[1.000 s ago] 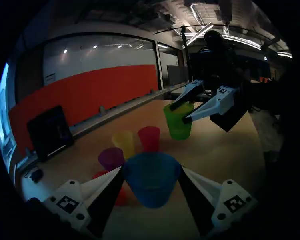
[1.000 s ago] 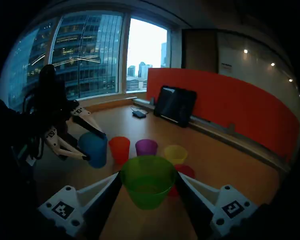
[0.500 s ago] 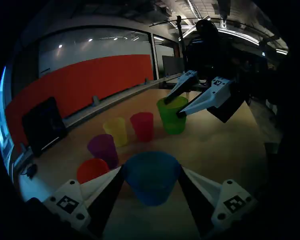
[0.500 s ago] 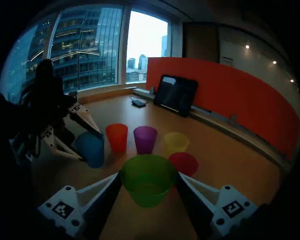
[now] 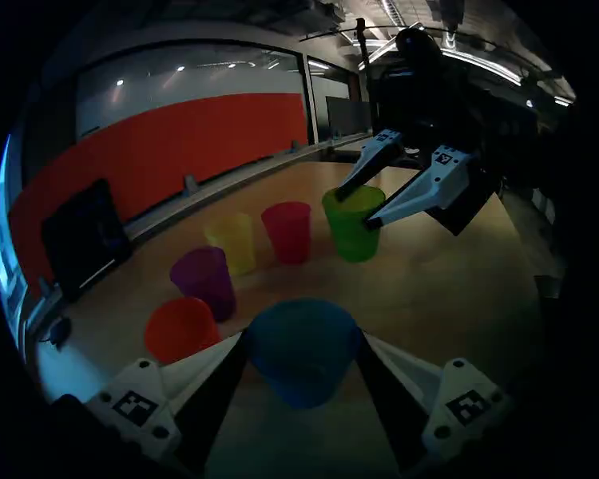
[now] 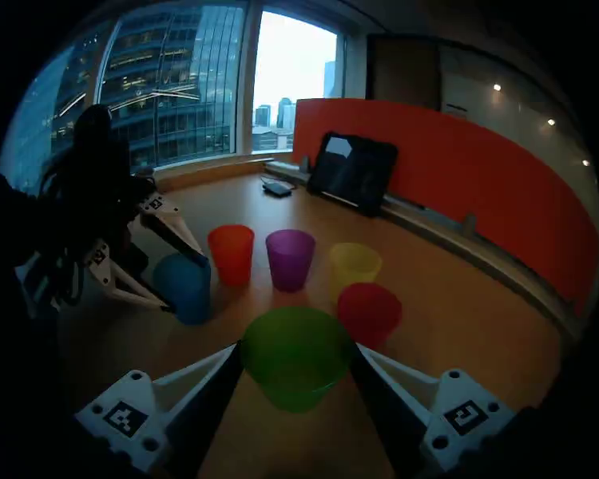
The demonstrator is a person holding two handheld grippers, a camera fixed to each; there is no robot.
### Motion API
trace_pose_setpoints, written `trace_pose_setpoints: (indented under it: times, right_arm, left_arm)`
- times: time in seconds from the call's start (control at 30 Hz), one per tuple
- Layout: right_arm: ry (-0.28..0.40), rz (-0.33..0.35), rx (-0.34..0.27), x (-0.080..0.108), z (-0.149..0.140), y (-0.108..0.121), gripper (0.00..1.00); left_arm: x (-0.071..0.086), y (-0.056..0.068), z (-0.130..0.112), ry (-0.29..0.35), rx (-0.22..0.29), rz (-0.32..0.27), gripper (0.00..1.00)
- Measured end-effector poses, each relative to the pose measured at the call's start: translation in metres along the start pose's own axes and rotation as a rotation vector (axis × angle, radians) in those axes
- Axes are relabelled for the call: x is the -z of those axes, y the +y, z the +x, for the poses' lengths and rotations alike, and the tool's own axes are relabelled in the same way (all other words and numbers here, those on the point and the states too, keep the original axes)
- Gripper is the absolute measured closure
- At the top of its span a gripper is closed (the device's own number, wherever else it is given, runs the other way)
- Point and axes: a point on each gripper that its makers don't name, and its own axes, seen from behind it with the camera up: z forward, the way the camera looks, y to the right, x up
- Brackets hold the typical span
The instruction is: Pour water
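Note:
In the left gripper view my left gripper [image 5: 302, 345] is shut on a blue cup [image 5: 302, 351], held upright above the wooden table [image 5: 451, 279]. Farther off, my right gripper [image 5: 350, 207] grips a green cup [image 5: 351, 223]. In the right gripper view my right gripper [image 6: 295, 359] is shut on that green cup [image 6: 295, 369], also upright. To its left, the left gripper [image 6: 172, 283] holds the blue cup [image 6: 184, 287]. Between the two held cups stand an orange cup [image 6: 231, 253], a purple cup [image 6: 290, 259], a yellow cup [image 6: 353, 269] and a red cup [image 6: 369, 313].
A dark tablet [image 6: 354, 172] leans against the orange wall panel [image 6: 459, 184] at the table's far edge, with a small dark device [image 6: 277, 188] lying beside it. Large windows [image 6: 172, 88] are behind. A person in dark clothing [image 5: 427, 88] holds the grippers.
Both held cups have risen, so I now look down more steeply on the row of standing cups. The orange cup has come into full sight in the left gripper view.

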Motion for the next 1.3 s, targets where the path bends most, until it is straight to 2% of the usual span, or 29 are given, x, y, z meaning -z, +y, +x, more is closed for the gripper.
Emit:
trace_pose_setpoints:
  times: [0.4, 1.3]
  right_arm:
    - [-0.027, 0.003, 0.007, -0.005, -0.013, -0.003, 0.06]
    - [-0.058, 0.012, 0.001, -0.017, -0.032, -0.014, 0.05]
  left_arm:
    - [0.000, -0.001, -0.009, -0.018, 0.016, -0.005, 0.10]
    - [0.013, -0.002, -0.038, -0.112, 0.071, -0.030, 0.10]
